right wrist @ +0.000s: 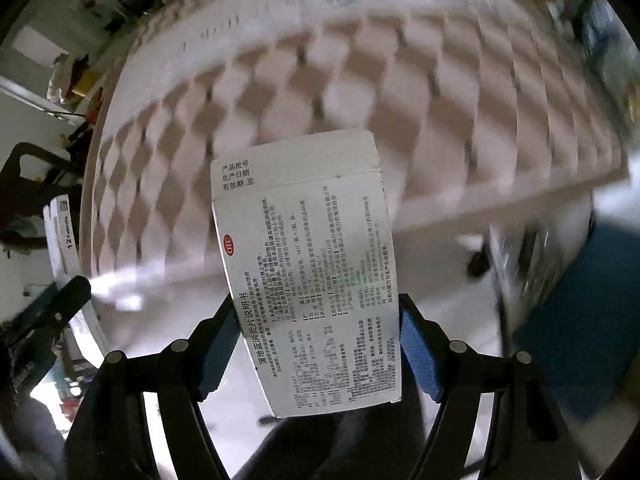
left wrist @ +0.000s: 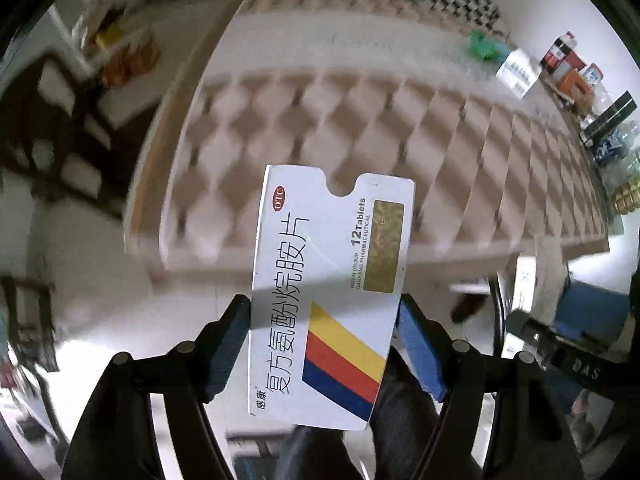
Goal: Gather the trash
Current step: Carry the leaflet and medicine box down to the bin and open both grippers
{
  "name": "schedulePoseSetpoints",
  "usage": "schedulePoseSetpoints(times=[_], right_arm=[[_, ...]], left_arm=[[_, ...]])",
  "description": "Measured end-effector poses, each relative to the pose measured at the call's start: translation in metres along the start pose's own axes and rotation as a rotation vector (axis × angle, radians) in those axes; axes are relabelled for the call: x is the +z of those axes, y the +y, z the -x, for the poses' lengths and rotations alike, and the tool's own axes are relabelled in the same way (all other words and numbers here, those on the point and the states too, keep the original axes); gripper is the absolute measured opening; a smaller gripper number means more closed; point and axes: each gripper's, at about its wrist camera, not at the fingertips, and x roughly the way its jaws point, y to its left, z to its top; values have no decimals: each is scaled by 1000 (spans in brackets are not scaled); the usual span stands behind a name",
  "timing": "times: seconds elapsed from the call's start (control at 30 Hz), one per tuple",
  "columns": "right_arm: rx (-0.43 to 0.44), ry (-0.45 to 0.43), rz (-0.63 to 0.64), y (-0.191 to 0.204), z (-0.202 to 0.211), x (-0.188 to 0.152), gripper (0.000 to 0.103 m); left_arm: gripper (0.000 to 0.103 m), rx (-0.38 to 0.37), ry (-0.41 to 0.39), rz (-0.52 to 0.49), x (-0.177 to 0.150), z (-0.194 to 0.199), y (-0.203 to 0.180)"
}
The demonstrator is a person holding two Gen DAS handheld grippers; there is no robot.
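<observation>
In the left wrist view my left gripper (left wrist: 322, 300) is shut on a flat white medicine box (left wrist: 332, 248) with yellow, red and blue stripes and an OTC mark; the blue pads press on its long edges. In the right wrist view my right gripper (right wrist: 316, 300) is shut on another white medicine box (right wrist: 308, 240), its face covered in small black print. Both boxes hang in the air above a pale floor, in front of a padded pink bench. The striped box (right wrist: 60, 236) also shows at the left edge of the right wrist view.
The quilted pink bench front (left wrist: 360, 140) fills the background. Along its top at the right lie a green scrap (left wrist: 484, 46), a white box (left wrist: 518, 72) and several bottles and cartons (left wrist: 568, 68). A blue container (right wrist: 580, 320) stands low at the right. Both views are blurred by motion.
</observation>
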Motion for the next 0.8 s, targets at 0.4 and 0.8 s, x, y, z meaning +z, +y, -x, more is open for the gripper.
schedulePoseSetpoints(times=[0.4, 0.8], right_arm=[[90, 286, -97, -24, -186, -158, 77], [129, 315, -87, -45, -406, -164, 78]], left_arm=[[72, -176, 304, 168, -98, -217, 62], [95, -266, 398, 284, -127, -363, 108]])
